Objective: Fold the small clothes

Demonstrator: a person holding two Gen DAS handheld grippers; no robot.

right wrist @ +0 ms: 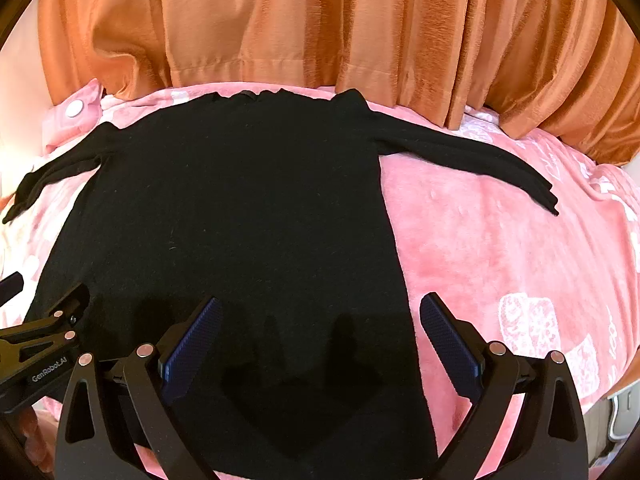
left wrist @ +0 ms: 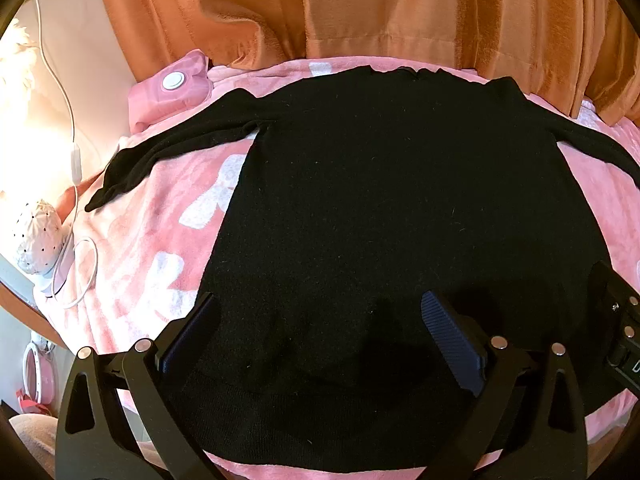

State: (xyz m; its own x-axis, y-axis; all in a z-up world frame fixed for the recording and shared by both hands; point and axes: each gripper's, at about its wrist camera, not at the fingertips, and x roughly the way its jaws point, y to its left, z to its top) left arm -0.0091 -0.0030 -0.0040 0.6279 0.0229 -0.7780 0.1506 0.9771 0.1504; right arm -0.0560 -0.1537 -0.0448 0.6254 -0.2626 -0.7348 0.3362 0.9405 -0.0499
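Sweater (left wrist: pixel 400 208), black and long-sleeved, lies spread flat on the pink blanket (left wrist: pixel 160 240), hem toward me, collar far ahead by the orange curtain (left wrist: pixel 400 8). It looks like a thin, soft knit: light, limp, likely to sag and crease wherever I lift it, and likely to cling a little to the fleece beneath. I judge the best holds are edges, not the middle: a cuff or shoulder seam to bring a sleeve in, then the hem corners.

My left claw (left wrist: pixel 320 336) hovers wide over the hem, gripping nothing; the left sleeve (left wrist: pixel 160 156) runs out ahead and to its left. My right claw (right wrist: pixel 320 336) is wide too and empty, its right finger over bare blanket just past the sweater's side edge.

Only the left view shows the white cable (left wrist: pixel 72 152) and the spotted white thing beyond the left sleeve. Only the right view shows the right sleeve (right wrist: pixel 480 160) whole, cuff well ahead and right.
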